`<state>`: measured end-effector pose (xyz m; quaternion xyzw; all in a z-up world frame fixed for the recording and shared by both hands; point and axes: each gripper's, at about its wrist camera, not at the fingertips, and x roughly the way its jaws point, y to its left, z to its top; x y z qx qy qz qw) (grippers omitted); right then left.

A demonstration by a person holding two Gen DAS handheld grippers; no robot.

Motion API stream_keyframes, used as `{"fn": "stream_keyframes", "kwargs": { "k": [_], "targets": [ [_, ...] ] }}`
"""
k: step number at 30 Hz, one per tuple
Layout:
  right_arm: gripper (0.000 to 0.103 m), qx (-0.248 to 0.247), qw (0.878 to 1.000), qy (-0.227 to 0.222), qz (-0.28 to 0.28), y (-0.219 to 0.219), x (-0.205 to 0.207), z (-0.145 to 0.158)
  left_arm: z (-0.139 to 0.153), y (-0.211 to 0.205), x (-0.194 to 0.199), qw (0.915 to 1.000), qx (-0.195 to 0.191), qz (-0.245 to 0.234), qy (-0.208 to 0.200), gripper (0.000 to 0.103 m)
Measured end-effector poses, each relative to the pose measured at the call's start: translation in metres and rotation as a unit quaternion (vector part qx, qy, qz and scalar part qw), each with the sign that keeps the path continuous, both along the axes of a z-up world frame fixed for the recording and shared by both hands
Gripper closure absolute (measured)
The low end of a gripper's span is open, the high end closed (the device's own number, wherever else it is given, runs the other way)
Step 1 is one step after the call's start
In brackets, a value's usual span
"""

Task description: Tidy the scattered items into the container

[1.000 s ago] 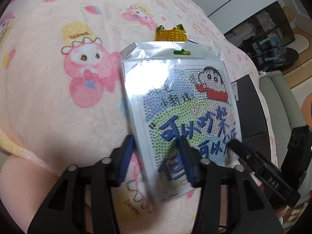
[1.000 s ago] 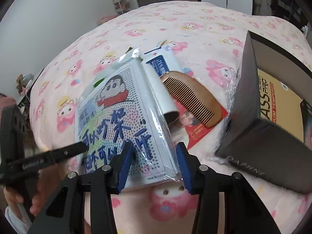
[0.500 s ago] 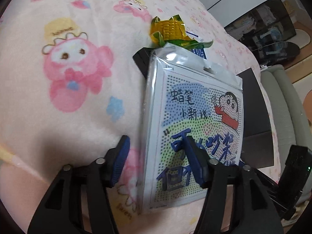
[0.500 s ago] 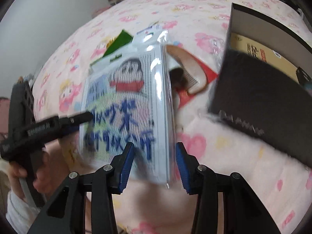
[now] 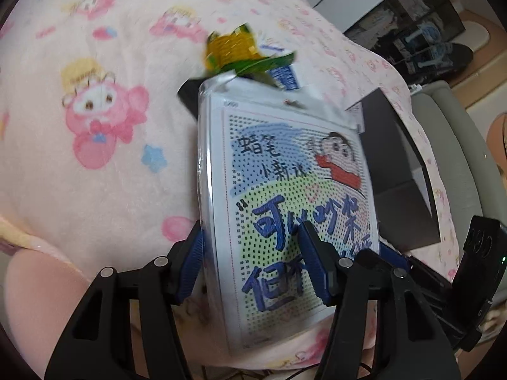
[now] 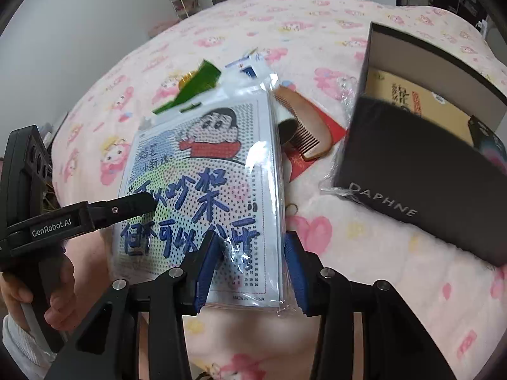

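A plastic-wrapped craft kit with a cartoon boy (image 6: 202, 190) hangs above the pink blanket (image 6: 364, 253). My right gripper (image 6: 253, 243) is shut on its lower right corner. In the left wrist view the same kit (image 5: 294, 196) has its near edge between the jaws of my left gripper (image 5: 250, 231). Those jaws stand apart, with one pad over the printed face and the other beside the edge. A black DAPHNE box (image 6: 412, 190) stands open to the right, with a yellow item inside.
On the blanket behind the kit lie a wooden comb (image 6: 301, 126) on a red packet (image 6: 317, 148), a green-and-yellow snack bag (image 5: 234, 50) and a blue-and-white pack (image 5: 285, 76). A person's hand (image 6: 60, 297) holds the left gripper. A grey seat (image 5: 450, 145) stands beyond the bed.
The kit has come up off the pile, uncovering the comb and snack bag. The left jaws have widened around its edge. In the right wrist view the black box is nearer.
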<state>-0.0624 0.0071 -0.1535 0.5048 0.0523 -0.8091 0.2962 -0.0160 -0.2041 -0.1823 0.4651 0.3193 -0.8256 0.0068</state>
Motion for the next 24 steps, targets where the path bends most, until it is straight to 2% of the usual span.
{"fn": "stream_keyframes", "kwargs": {
  "k": [5,8,13,20,24],
  "targets": [
    [0.065,-0.028,0.999,0.036,0.004,0.017,0.007,0.035,0.029,0.006,0.006,0.9997,0.003,-0.009,0.021,0.044],
    [0.065,-0.050,0.998,0.041,-0.008,0.028,0.005,0.047,0.043,0.014,0.007,0.9993,-0.001,-0.018,0.032,0.044],
    [0.065,-0.076,0.996,0.037,-0.025,0.049,0.005,0.054,0.064,0.036,0.001,0.9980,-0.031,-0.034,0.043,0.044],
    [0.065,-0.100,0.994,0.043,-0.031,0.072,0.006,0.069,0.079,0.054,-0.004,0.9974,-0.037,-0.023,0.057,0.041],
    [0.065,-0.115,0.992,0.045,-0.031,0.071,0.008,0.073,0.089,0.056,-0.006,0.9967,-0.046,-0.020,0.063,0.042]
  ]
}}
